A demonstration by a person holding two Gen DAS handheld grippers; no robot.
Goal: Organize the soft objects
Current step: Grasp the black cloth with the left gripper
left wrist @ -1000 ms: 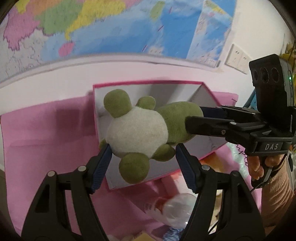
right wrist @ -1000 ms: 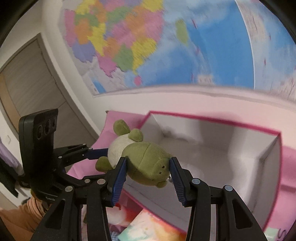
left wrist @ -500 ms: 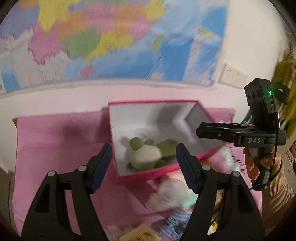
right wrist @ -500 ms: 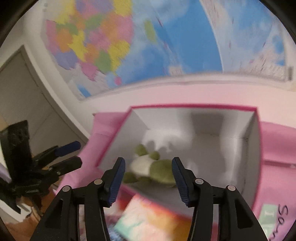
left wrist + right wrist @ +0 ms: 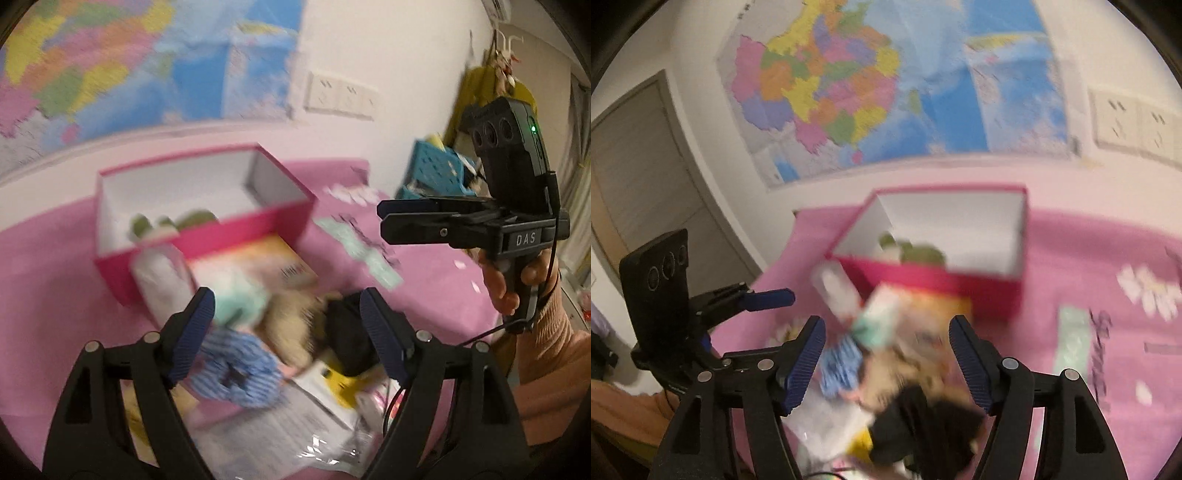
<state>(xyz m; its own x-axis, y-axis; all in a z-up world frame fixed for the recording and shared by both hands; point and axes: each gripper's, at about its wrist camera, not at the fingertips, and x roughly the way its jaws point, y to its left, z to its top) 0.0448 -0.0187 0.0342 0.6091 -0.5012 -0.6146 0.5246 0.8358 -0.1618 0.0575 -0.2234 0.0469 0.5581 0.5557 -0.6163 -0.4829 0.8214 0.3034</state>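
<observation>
Green plush (image 5: pixel 173 223) sits in the pink box (image 5: pixel 207 243), so my left gripper (image 5: pixel 286 334) and right gripper (image 5: pixel 886 360), jaws just opening wide and empty, hover above the pile (image 5: pixel 295 332) for the next soft item.

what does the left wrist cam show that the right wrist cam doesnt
Only the left wrist view shows the blue perforated crate by the wall and the hand holding the right gripper.

Only the right wrist view shows the grey door and the left gripper seen from the side.

Both show the pink box with the green plush frog inside, the wall map, the pink cloth and the blue striped fabric in the blurred pile.
</observation>
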